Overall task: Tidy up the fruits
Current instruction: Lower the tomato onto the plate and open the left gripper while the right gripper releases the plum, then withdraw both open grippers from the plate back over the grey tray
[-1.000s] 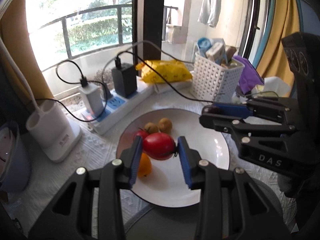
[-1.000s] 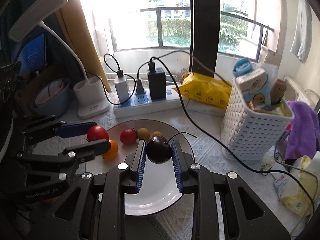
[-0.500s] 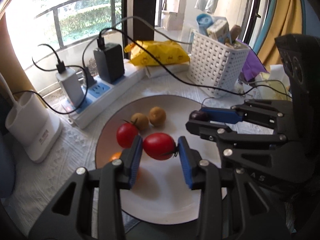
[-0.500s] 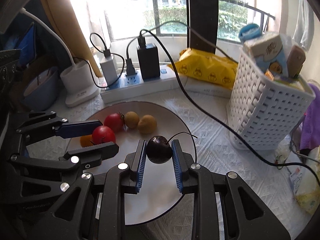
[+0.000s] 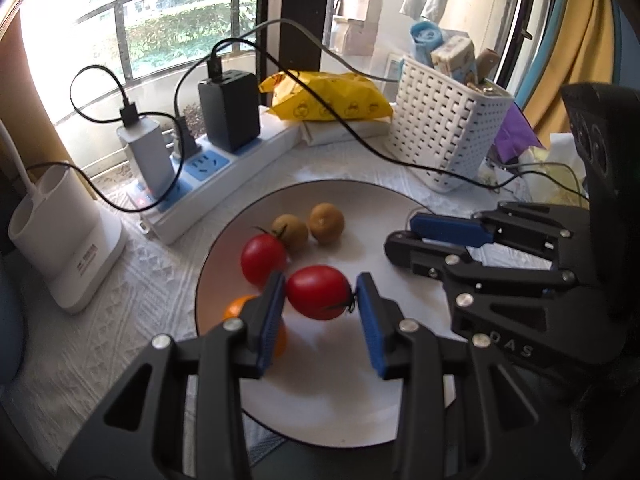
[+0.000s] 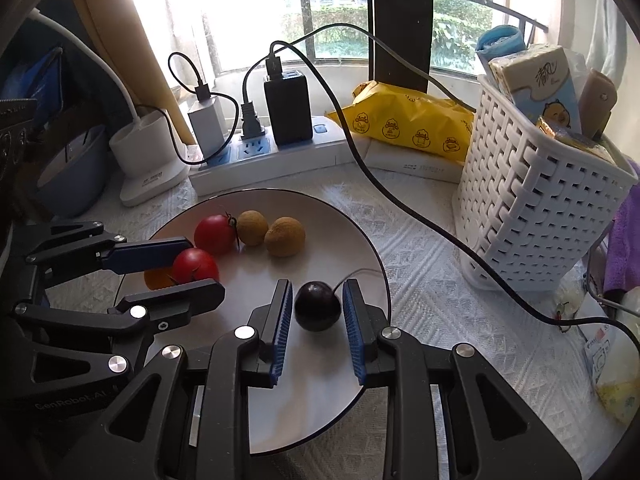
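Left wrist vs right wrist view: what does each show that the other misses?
Left wrist only: the left tongs head-on, shut on a red tomato.
Right wrist only: the dark round fruit gripped in the right tongs, and a blue bowl at far left.
Both: white plate, loose tomato, two brown fruits, orange fruit, power strip, white basket.

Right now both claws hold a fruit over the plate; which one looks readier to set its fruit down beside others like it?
Probably the left gripper. Its red tomato hangs right next to the other red tomato on the plate. The right gripper holds a dark plum over bare plate, with no matching fruit visible.
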`<control>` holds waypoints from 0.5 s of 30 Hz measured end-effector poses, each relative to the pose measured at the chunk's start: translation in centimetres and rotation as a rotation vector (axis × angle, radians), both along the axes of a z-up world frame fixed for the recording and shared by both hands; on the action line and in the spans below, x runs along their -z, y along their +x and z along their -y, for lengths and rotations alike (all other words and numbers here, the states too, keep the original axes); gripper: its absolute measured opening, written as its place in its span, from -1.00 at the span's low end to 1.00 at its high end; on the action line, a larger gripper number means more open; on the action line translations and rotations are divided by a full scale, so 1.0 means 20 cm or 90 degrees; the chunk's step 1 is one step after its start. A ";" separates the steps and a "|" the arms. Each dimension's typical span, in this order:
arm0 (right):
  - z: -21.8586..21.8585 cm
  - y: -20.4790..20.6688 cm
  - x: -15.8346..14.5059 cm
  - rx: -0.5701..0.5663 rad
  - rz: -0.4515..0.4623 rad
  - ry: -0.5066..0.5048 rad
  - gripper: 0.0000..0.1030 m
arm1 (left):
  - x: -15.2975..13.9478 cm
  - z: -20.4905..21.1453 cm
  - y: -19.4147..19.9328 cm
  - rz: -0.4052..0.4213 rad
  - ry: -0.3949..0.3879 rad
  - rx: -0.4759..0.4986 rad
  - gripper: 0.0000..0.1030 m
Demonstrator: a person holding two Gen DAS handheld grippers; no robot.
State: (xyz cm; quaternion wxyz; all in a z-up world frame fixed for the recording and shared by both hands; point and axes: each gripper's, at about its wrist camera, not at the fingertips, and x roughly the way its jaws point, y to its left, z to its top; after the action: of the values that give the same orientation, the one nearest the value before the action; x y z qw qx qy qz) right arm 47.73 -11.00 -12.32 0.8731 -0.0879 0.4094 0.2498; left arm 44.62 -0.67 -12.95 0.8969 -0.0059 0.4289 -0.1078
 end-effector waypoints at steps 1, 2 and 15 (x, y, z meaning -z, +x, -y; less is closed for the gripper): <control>0.00 0.00 0.00 0.000 0.000 -0.001 -0.46 | 0.00 0.00 0.00 0.000 0.000 0.000 -0.25; 0.00 0.00 0.00 0.002 0.000 -0.003 -0.46 | 0.00 0.00 -0.01 -0.001 0.000 -0.001 -0.25; 0.03 -0.01 -0.04 0.029 0.017 -0.014 -0.29 | -0.08 -0.03 -0.06 0.015 -0.006 -0.014 -0.07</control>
State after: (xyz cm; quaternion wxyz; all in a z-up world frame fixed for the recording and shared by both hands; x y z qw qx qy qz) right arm 47.55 -11.55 -11.47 0.8829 -0.0915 0.4024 0.2240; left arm 43.46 0.00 -11.31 0.9030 -0.0136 0.4176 -0.1003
